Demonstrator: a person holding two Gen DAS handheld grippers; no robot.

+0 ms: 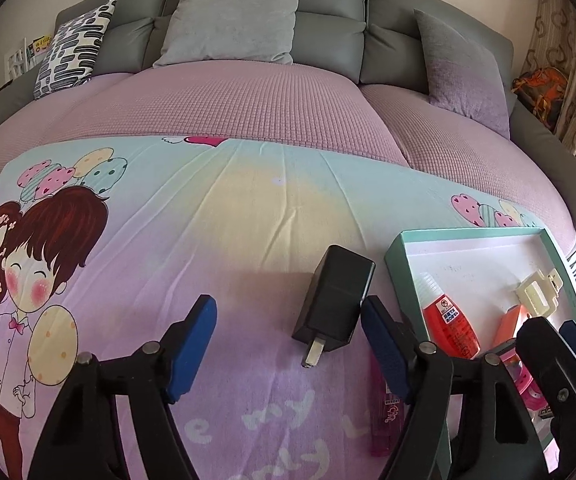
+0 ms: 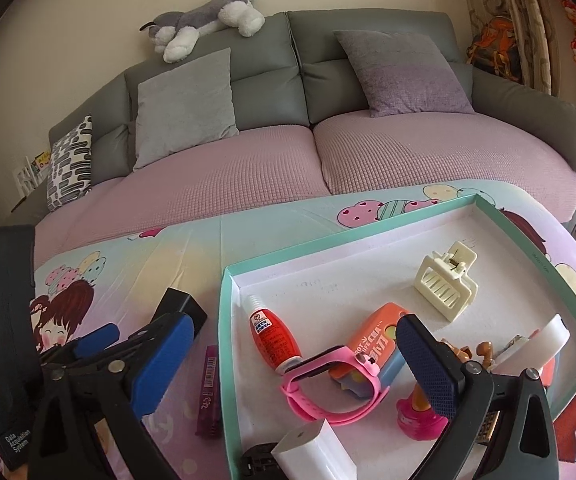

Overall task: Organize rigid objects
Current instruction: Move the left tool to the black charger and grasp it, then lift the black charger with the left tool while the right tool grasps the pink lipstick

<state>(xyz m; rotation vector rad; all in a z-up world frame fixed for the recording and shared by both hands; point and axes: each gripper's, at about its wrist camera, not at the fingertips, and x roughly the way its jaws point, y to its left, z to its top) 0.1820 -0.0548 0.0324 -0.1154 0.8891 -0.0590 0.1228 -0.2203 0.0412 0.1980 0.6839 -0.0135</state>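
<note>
Two blue pads of my left tool [image 1: 288, 344] stand spread either side of the black charger [image 1: 335, 300], not yet pressing it; it lies on the sheet [image 1: 208, 240] just beside the tray [image 1: 397, 246]. I judge it light, rigid and smooth: best pinched across its flat sides, clear of the prongs. My right tool [image 2: 483, 352] is open over the tray.
</note>
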